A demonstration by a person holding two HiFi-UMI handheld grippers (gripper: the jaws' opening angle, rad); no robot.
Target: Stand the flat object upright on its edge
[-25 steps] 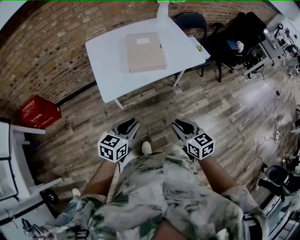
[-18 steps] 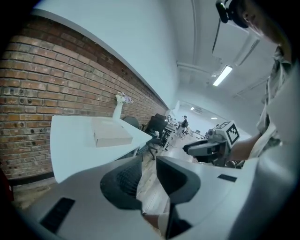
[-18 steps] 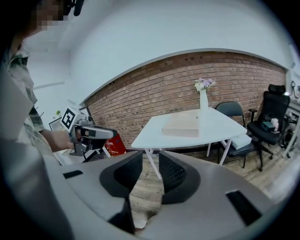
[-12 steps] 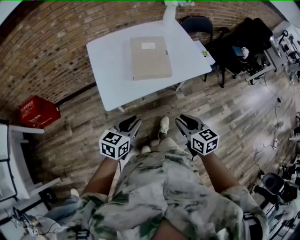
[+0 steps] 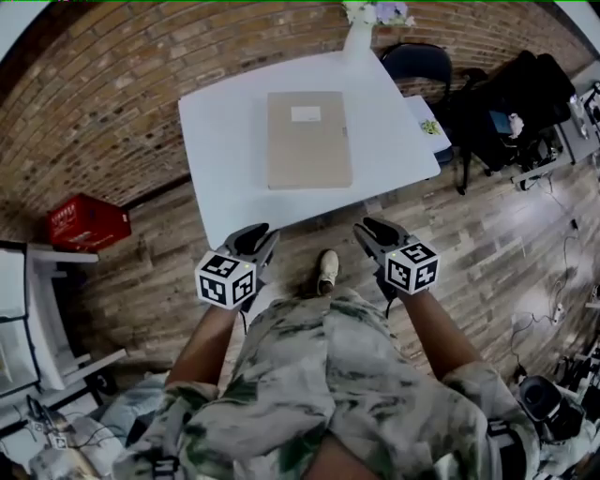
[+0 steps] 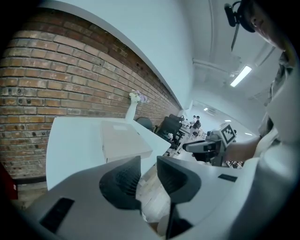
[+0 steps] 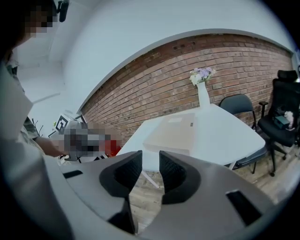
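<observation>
A flat tan box (image 5: 307, 139) lies face down on the white table (image 5: 225, 141), its long side running away from me. My left gripper (image 5: 255, 239) and right gripper (image 5: 370, 230) hover side by side over the floor, just short of the table's near edge, both pointing at it. Neither touches the box. Through the left gripper (image 6: 149, 171) the box (image 6: 123, 140) lies ahead, and through the right gripper (image 7: 151, 164) the box (image 7: 171, 133) lies beyond the jaws. Both pairs of jaws have just been opening, with a narrow gap and nothing between them.
A white vase with flowers (image 5: 361, 28) stands at the table's far edge. Black chairs (image 5: 417, 61) and office gear crowd the right. A red crate (image 5: 86, 222) sits by the brick wall at left, white shelving (image 5: 28, 309) nearer. My shoe (image 5: 327, 270) is on the wood floor.
The table and box have come nearer as I step forward. Both grippers have travelled toward the table's near edge, and a shoe has come forward between them.
</observation>
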